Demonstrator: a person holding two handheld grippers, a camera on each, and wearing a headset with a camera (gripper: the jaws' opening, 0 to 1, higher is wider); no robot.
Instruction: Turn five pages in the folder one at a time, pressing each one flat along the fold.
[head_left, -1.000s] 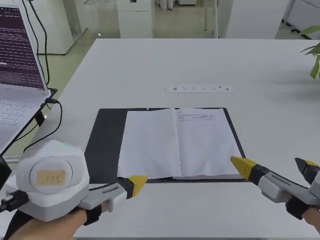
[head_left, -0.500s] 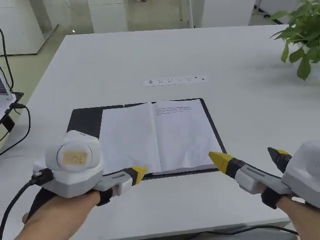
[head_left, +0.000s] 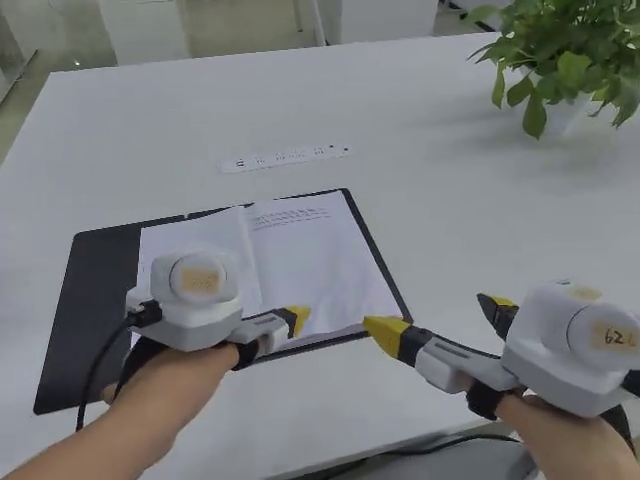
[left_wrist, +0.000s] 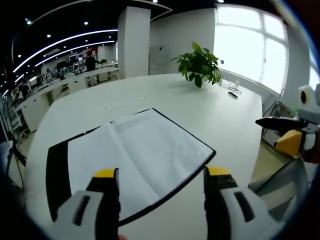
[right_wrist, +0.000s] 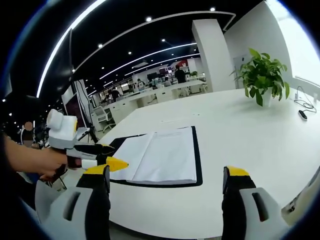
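Observation:
The black folder (head_left: 95, 290) lies open on the white table, with white pages (head_left: 300, 250) spread on both sides of the fold. My left gripper (head_left: 297, 318) hovers over the folder's near edge, jaws open and holding nothing, as its own view shows (left_wrist: 162, 174) above the pages (left_wrist: 135, 150). My right gripper (head_left: 440, 320) is open just off the folder's near right corner, one yellow tip pointing at that corner. In the right gripper view its jaws (right_wrist: 166, 171) stand wide apart in front of the folder (right_wrist: 160, 155), and the left gripper (right_wrist: 107, 161) comes in from the left.
A white power strip (head_left: 285, 157) lies on the table beyond the folder. A potted green plant (head_left: 560, 50) stands at the far right. The table's near edge runs just under both hands. A black cable (head_left: 100, 365) trails from the left gripper.
The head camera has swung right, so the laptop has left the picture and the plant has come in. My left gripper has moved forward over the folder's near edge. Both stay open.

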